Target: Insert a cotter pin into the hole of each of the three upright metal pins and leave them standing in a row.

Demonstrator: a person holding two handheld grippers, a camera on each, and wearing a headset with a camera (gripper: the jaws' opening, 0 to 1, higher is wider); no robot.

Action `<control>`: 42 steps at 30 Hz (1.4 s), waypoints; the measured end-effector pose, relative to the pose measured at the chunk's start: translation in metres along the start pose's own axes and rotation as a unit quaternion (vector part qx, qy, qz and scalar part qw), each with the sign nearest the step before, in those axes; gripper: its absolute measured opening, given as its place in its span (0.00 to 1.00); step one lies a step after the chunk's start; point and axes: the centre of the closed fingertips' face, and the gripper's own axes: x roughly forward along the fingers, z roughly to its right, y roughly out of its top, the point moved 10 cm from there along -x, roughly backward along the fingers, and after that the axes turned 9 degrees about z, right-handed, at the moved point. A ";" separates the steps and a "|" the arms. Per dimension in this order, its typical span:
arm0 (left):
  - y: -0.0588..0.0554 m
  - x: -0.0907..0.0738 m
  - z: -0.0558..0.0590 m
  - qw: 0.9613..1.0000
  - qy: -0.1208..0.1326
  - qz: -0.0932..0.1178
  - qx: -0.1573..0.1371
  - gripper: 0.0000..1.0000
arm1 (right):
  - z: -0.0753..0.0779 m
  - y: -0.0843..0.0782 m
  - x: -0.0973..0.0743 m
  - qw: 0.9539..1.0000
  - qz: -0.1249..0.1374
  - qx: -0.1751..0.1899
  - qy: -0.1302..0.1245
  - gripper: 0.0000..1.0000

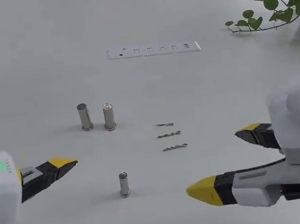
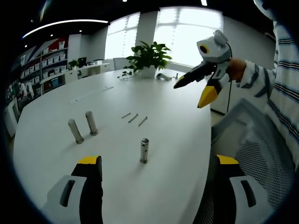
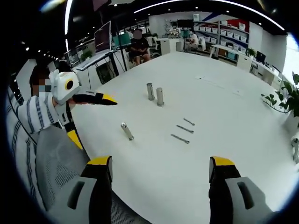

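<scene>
**A:** What are the claws doing?

**B:** The left gripper [image 1: 86, 203] is hovering with its jaws spread wide and nothing between them. The right gripper [image 1: 225, 160] is likewise gaping and empty.

**A:** And the pins?

**B:** Two metal pins [image 1: 85, 116] are standing side by side on the white table [image 1: 32, 61]. A third pin [image 1: 124, 184] is standing alone, nearer, between the grippers. Three cotter pins [image 1: 168, 135] are lying loose to their right.
</scene>
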 end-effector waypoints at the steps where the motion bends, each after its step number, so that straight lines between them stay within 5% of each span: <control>1: -0.001 0.000 0.001 1.000 -0.001 -0.001 -0.002 0.99 | 0.001 0.002 0.001 1.000 0.001 -0.002 0.001 0.84; 11: -0.005 0.001 0.010 1.000 0.006 0.002 -0.019 0.99 | 0.018 0.025 0.016 0.994 -0.028 -0.102 0.008 0.80; 15: -0.003 -0.002 0.014 0.999 0.011 0.011 -0.030 0.99 | 0.027 0.031 0.024 0.988 -0.049 -0.143 0.022 0.76; 35: -0.003 -0.016 0.021 0.996 0.053 0.022 -0.065 0.98 | 0.073 0.059 0.086 0.977 -0.072 -0.166 0.110 0.45; 42: 0.001 -0.020 0.025 0.994 0.065 0.036 -0.074 0.94 | 0.076 0.062 0.099 0.975 -0.061 -0.159 0.142 0.38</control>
